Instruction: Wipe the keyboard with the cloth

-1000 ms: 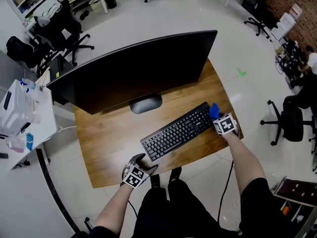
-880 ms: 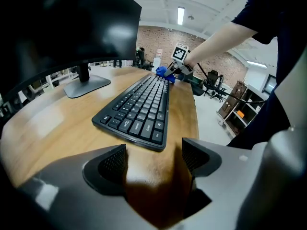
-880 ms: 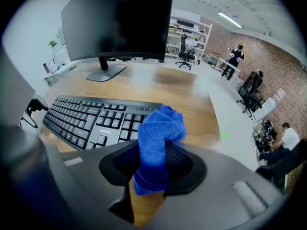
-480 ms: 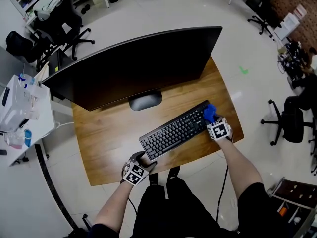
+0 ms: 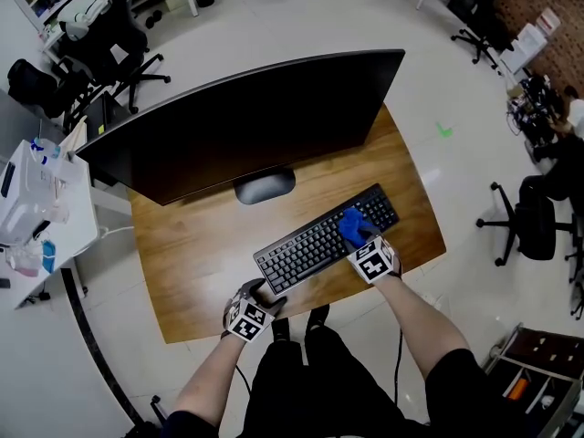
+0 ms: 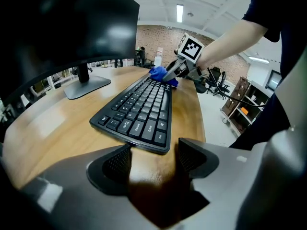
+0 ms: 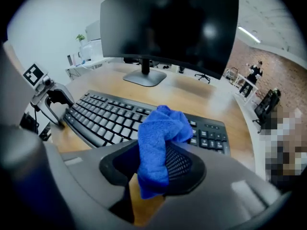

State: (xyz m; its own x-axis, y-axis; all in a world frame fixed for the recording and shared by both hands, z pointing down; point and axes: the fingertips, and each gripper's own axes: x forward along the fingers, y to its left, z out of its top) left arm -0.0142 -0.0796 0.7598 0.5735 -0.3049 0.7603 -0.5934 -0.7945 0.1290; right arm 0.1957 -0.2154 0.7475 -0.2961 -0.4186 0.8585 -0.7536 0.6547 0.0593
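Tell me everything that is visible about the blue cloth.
The cloth is bright blue and fluffy, like microfibre, and it is bunched into a crumpled wad, not spread flat. The right tool is shut on it. Its middle is pinched between the two jaws, a rounded lump sticks out ahead and a short tail hangs below. The lump lies over the right part of the black keyboard, beside the number pad, and seems to rest on the keys. Nothing else touches it.

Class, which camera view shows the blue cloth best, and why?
The right gripper view: the cloth sits large at centre, pinched in the right gripper. The head view shows a small blue patch on the keyboard; the left gripper view shows it small, far along the keyboard.
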